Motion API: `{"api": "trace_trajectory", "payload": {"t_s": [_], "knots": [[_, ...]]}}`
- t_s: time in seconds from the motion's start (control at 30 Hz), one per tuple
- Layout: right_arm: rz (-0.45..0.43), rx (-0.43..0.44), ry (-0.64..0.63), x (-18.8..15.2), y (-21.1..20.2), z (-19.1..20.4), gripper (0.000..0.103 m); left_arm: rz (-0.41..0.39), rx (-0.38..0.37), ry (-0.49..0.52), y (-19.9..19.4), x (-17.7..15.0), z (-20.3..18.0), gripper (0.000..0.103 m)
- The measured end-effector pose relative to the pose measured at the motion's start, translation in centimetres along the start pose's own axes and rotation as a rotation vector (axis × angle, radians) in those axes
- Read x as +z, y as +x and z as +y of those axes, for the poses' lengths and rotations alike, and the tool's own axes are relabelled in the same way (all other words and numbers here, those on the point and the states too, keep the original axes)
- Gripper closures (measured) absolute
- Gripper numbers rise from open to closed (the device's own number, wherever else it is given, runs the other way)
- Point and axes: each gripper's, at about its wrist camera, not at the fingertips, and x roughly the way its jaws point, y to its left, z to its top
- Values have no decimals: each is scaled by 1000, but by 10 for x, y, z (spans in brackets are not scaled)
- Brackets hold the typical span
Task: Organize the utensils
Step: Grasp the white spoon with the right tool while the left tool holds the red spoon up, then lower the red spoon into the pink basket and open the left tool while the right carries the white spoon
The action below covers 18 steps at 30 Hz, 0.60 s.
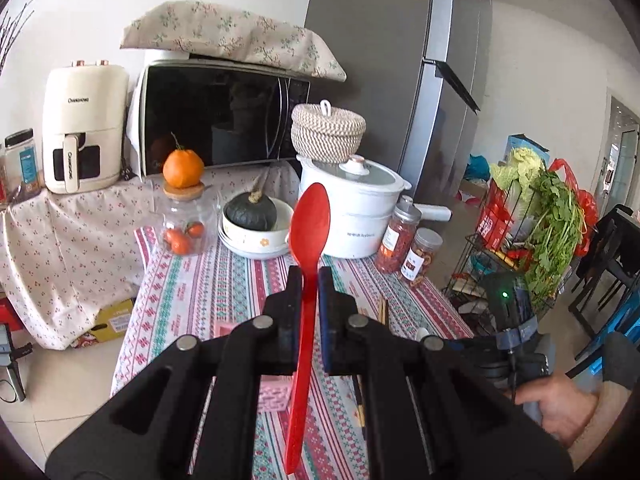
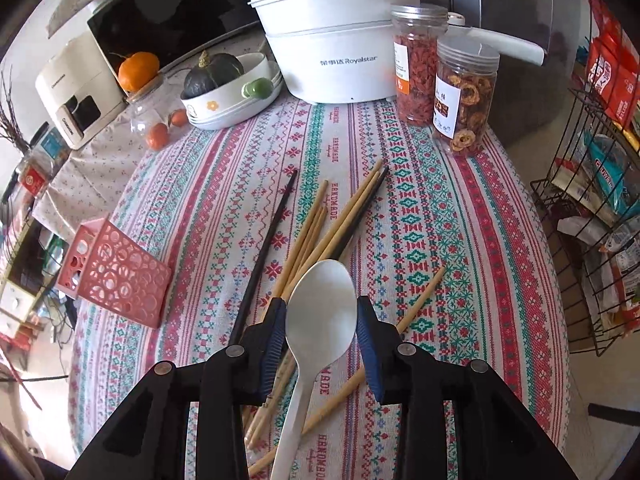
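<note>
A: Between the left gripper's (image 1: 310,276) fingers a red spoon (image 1: 309,232) is pinched by its handle, jaws nearly shut on it, bowl up, lifted above the patterned tablecloth (image 2: 440,216). So one utensil is in hand.

B: And the pink perforated holder (image 2: 116,276)? That's my landmark.

A: It lies tipped on its side near the cloth's left edge. I can't see anything inside it, so I judge no utensil is filed yet.

B: The right gripper (image 2: 322,324)?

A: Its jaws stand partly apart, either side of a white spoon (image 2: 320,316), well to the right of the holder. Whether the pads press on the bowl I cannot tell; the spoon rests across the chopsticks.

B: What's left?

A: Nearly everything. Bamboo chopsticks (image 2: 316,236) lie scattered right of the holder, with a black chopstick (image 2: 266,252) between them and it, another dark one among the bamboo, and a stray stick farther right.

B: Obstacles?

A: The holder probably needs standing up first. Beyond it, a glass jar with small oranges (image 2: 160,120), a stack of bowls holding a squash (image 2: 232,84), a white Royalstar pot (image 2: 332,60) and two snack jars (image 2: 444,76) crowd the far side, but the path from chopsticks to holder looks open.
</note>
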Motion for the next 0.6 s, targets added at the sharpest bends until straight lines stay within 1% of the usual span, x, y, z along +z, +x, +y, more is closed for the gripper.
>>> {"api": "trace_trajectory", "payload": {"t_s": [0.07,0.13,0.27,0.33,0.43,0.6], "knots": [[-37,20,-10,3,-14,5,67,-119,21,3,1,4,8,94],[-63,35,-23,4,-24,10,67,-220,67,-2,6,2,17,94],[-95,50,-42,7,-34,16,67,-324,158,-49,24,-8,33,94],[-100,56,-48,7,-35,17,67,-357,178,-64,31,-12,38,94],[-105,49,-68,8,-34,20,67,-367,174,-90,40,-19,41,94],[-108,50,-83,7,-33,24,67,-386,182,-50,49,-36,32,94]]}}
